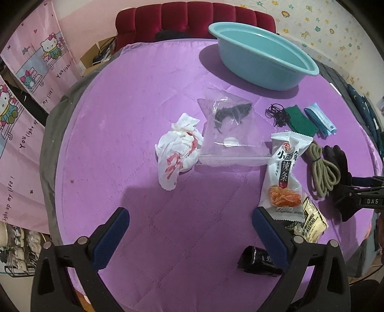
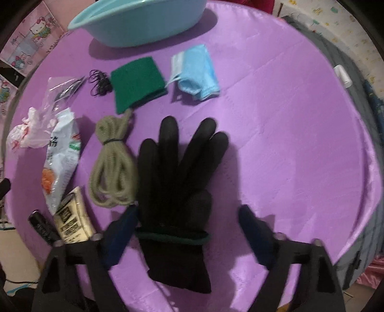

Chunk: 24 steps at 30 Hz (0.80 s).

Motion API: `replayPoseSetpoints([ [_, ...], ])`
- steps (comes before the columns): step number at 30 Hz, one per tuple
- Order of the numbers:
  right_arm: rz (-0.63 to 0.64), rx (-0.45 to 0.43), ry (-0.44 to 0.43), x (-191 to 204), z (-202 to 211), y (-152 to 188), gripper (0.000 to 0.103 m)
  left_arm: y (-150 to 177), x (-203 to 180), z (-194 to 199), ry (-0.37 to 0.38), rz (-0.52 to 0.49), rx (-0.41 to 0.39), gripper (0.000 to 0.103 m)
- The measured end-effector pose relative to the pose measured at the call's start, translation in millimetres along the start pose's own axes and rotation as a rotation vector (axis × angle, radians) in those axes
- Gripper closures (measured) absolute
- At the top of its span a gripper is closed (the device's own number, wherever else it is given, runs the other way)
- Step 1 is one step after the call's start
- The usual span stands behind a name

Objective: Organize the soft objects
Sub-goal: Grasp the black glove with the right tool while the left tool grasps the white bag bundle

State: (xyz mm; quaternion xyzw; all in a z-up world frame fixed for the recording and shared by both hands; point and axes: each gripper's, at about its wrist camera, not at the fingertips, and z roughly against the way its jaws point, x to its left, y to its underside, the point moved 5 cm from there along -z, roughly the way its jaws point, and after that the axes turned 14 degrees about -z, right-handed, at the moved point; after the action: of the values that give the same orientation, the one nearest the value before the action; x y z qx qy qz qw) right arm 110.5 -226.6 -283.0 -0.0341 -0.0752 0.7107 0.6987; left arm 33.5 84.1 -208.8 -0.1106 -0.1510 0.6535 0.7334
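A black glove (image 2: 177,168) lies flat on the purple cloth, fingers pointing away. My right gripper (image 2: 188,211) hangs over its cuff, open, with one finger on each side; the right finger stands clear of the glove. Beside the glove lie an olive cord bundle (image 2: 112,172), a green cloth (image 2: 136,81), a blue cloth (image 2: 199,74) and black hair ties (image 2: 99,82). My left gripper (image 1: 190,213) is open over bare purple cloth with nothing between its fingers. A crumpled white plastic bag (image 1: 178,148) and a clear bag (image 1: 230,124) lie ahead of it.
A teal basin (image 1: 261,64) stands at the far side of the round purple table (image 1: 134,120). A snack packet (image 1: 284,168), a yellow packet (image 1: 312,220) and a black cylinder (image 1: 259,260) lie near the left gripper's right finger. A red chair back (image 1: 192,19) stands behind.
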Motion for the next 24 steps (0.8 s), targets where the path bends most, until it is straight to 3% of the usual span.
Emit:
replayPoseSetpoints([
  [2, -0.011, 0.022, -0.054, 2.0, -2.3, 1.3, 0.058, -1.6, 0.5, 1.1, -0.003, -0.003, -0.010, 0.000],
  [5, -0.027, 0.024, -0.095, 4.7, -1.5, 1.2, 0.073, -4.7, 0.2, 0.2, -0.005, -0.007, -0.015, 0.000],
  [24, -0.081, -0.064, -0.077, 1.5, 60.6, -18.3, 0.077, -40.6, 34.7, -20.3, 0.020, 0.040, -0.060, 0.000],
])
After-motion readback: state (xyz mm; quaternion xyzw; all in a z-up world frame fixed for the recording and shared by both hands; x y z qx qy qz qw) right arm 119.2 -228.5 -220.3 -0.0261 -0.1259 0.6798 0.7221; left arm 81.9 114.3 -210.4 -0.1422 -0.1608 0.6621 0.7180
